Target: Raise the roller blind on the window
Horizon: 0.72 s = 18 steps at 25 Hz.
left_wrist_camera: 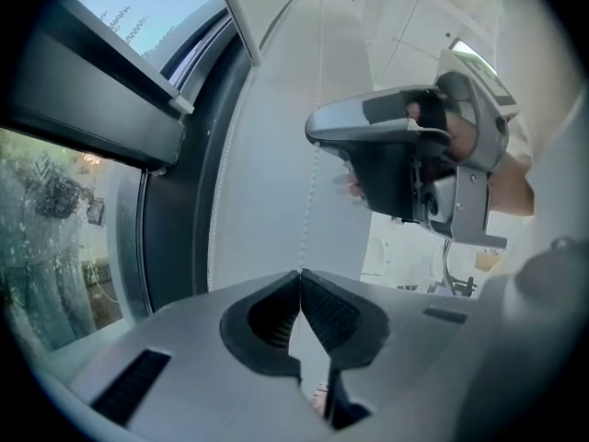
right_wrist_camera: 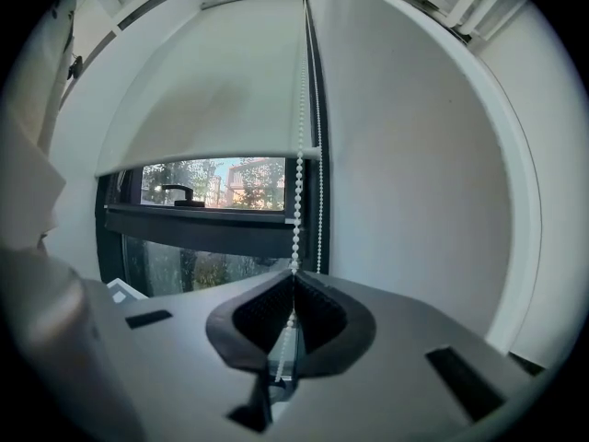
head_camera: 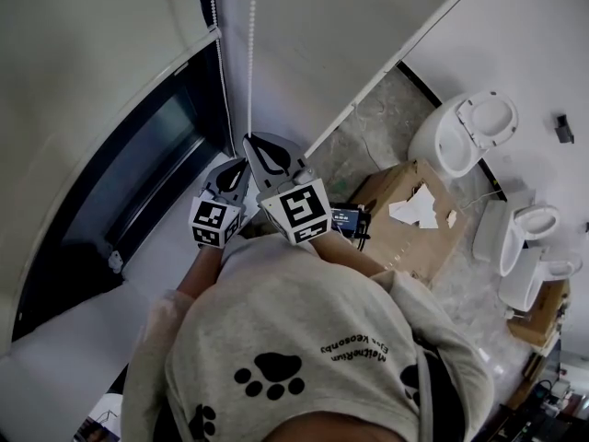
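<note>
The white roller blind (right_wrist_camera: 202,90) hangs partway down the window, its bottom edge just above the dark sash. A white bead chain (right_wrist_camera: 299,182) drops along the blind's right side. My right gripper (right_wrist_camera: 294,276) is shut on this chain, which runs between its pads. In the head view the chain (head_camera: 251,53) comes straight down into the right gripper (head_camera: 250,141). The left gripper (head_camera: 241,166) sits just below and beside it. The left gripper (left_wrist_camera: 300,274) is also shut on the chain (left_wrist_camera: 315,168), with the right gripper (left_wrist_camera: 311,134) close above.
The dark window frame (head_camera: 138,173) and white sill (head_camera: 64,348) lie to the left. A window handle (right_wrist_camera: 175,191) shows below the blind. On the floor to the right are a cardboard box (head_camera: 409,219) and white toilets (head_camera: 465,132).
</note>
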Each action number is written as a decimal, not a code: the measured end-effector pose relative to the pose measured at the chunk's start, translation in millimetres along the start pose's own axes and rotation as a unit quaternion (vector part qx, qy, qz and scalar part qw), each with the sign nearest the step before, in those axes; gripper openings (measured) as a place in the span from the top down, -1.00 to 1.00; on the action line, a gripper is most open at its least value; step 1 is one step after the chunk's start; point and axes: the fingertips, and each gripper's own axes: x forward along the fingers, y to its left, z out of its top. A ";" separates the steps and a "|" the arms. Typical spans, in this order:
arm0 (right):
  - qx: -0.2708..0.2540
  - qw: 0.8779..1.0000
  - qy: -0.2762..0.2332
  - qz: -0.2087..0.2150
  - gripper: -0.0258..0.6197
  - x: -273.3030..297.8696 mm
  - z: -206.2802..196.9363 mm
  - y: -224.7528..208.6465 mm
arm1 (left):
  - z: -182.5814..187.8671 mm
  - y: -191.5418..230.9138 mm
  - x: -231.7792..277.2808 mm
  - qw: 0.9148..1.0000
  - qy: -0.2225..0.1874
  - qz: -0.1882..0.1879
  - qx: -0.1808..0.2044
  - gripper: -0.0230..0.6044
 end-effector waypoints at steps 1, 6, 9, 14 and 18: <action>0.001 1.000 0.001 0.001 0.89 -0.3 -1.3 1.1 | -1.6 -1.2 0.1 1.000 0.000 -0.004 -0.002 0.89; -0.001 1.000 0.002 -0.002 0.89 -2.2 -5.6 -1.0 | 3.6 -8.2 -5.4 0.999 -0.008 -0.032 0.029 0.55; -0.004 1.000 -0.003 -0.001 0.89 -1.7 -5.1 -2.0 | 28.2 -4.0 -16.6 0.999 -0.031 -0.034 0.023 0.55; -0.008 1.000 -0.011 0.001 0.89 -0.8 -2.2 0.1 | 92.7 -3.1 -41.9 0.996 -0.070 -0.046 0.038 0.56; -0.007 1.000 -0.012 0.003 0.89 -1.9 -2.6 -0.5 | 154.1 -13.4 -59.1 0.991 -0.107 -0.064 0.056 0.58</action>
